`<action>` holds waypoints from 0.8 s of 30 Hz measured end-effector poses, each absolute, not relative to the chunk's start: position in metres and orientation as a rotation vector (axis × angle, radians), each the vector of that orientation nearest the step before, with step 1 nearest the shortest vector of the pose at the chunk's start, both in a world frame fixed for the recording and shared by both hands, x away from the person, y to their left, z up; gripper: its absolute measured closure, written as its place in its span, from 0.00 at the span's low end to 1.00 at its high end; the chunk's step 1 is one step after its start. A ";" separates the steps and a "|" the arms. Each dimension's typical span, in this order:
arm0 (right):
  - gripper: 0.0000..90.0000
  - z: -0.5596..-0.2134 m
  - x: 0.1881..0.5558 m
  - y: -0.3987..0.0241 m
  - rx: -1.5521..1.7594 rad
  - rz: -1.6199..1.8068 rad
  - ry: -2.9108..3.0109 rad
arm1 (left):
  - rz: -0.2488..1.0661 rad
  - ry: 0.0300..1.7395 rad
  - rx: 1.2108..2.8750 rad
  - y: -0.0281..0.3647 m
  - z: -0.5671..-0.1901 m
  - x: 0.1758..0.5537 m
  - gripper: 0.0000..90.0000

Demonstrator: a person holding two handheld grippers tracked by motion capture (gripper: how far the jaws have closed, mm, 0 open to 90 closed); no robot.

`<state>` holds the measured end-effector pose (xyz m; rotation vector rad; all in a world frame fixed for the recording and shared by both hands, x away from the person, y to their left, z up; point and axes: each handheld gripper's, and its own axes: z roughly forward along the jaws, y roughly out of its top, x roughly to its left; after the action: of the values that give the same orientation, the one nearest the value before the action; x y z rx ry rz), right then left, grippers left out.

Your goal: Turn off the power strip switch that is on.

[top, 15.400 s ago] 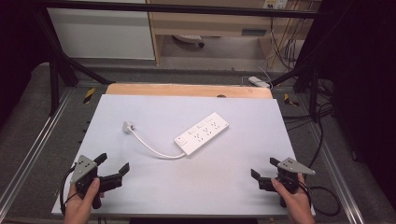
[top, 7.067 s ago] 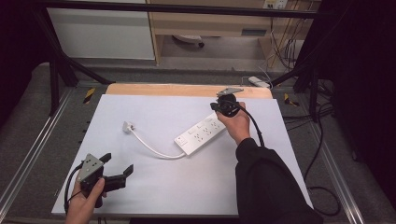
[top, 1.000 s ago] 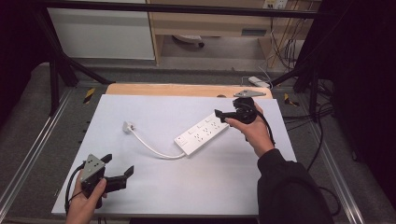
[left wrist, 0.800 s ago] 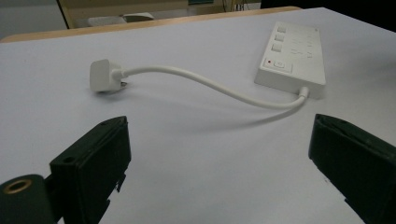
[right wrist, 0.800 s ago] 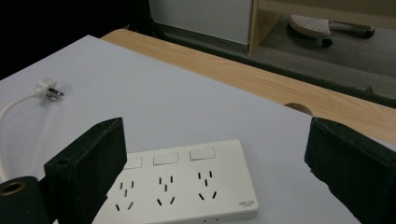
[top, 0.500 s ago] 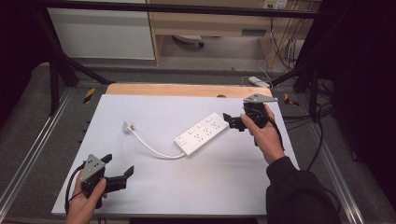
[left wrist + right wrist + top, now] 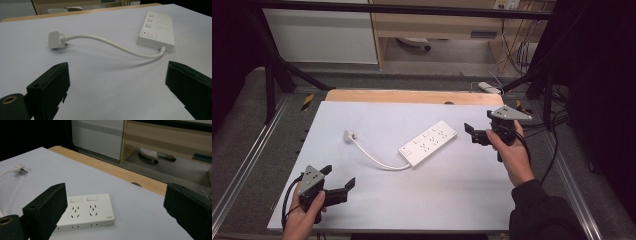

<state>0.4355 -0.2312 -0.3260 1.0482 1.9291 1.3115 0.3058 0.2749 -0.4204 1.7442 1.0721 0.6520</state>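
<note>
A: Standing with its jaws spread wide and holding nothing, the right gripper [image 7: 477, 136] hovered just off the right end of the power strip [image 7: 428, 142], near it but not touching. Why was it held there?

B: Judged from its aim, it was lined up with the strip's short end, so that a small advance would bring the jaws either side of the body. In the right gripper view the strip [image 7: 85, 212] lay between the two black jaws, sockets upward, flat on the white table [image 7: 140, 220].

A: And the left gripper [image 7: 337, 187]?

B: It was likewise released and empty, resting low at the near left corner of the table [image 7: 452, 200], well apart from the strip. Its own view looked across the bare surface toward the plug [image 7: 57, 39] and the white cable [image 7: 117, 47] curving to the strip's switch end [image 7: 156, 30]. It appeared to be kept in reserve, perhaps for the plug.

A: Where did the strip lie overall?

B: Slightly right of the table's middle, set diagonally, with its cable [image 7: 377, 160] trailing left and far to the plug [image 7: 348, 135], which lay free and unconnected.
</note>
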 end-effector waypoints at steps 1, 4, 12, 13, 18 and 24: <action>0.06 -0.326 0.433 -0.233 1.047 1.322 1.918 | 0.652 1.073 1.744 0.275 -0.420 0.306 0.06; 0.05 -0.325 0.427 -0.239 1.036 1.338 1.890 | 0.653 1.074 1.742 0.275 -0.420 0.305 0.06; 0.03 -0.329 0.409 -0.255 1.035 1.353 1.833 | 0.654 1.078 1.736 0.277 -0.420 0.305 0.06; 0.03 -0.330 0.407 -0.258 1.038 1.357 1.824 | 0.655 1.078 1.738 0.277 -0.420 0.305 0.06; 0.03 -0.336 0.395 -0.270 1.053 1.361 1.791 | 0.657 1.072 1.741 0.276 -0.420 0.305 0.06; 0.03 -0.345 0.381 -0.284 1.083 1.360 1.769 | 0.649 1.056 1.744 0.276 -0.420 0.304 0.06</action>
<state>0.3806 -0.2837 -0.3454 1.0828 1.7687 1.3602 0.3039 0.2760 -0.4201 1.7443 1.0565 0.6488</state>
